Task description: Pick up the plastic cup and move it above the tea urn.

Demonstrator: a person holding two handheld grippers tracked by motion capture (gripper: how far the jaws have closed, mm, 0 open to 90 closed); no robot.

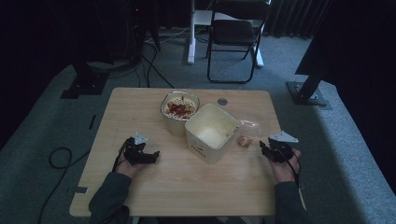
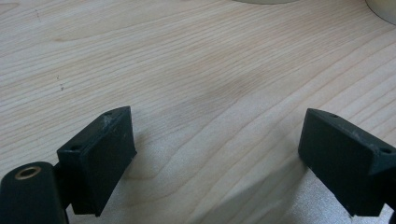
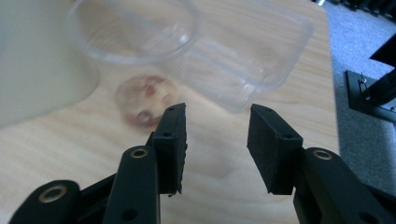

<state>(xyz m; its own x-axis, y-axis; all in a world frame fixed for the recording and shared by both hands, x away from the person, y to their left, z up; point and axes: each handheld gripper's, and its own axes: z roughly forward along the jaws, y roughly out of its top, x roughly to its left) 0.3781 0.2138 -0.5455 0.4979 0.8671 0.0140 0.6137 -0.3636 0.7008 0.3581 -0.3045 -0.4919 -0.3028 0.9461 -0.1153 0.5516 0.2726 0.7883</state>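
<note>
Bottom of the high view: two sleeved forearms come in, each hand resting low on the wooden surface. Left gripper sits lower left of centre, jaws spread wide with nothing between them; its own view has just bare wood grain between the pads, so it looks parked, waiting. Right gripper sits at the right edge of the surface, jaws partly spread, pinching nothing; in the right gripper view the gap between the pads is clear wood. Just past it, a clear plastic cup lies tipped on its side with a small round pile of reddish-brown food beside it, and a clear plastic tray next to that; in the high view this clutter sits right of centre, near the right gripper, likely what it works on. Centre: a large cream square tub, open top, probably the receiving container. Behind it, touching or nearly so, a bowl of red food. Far back, a folding chair on the carpet.
</note>
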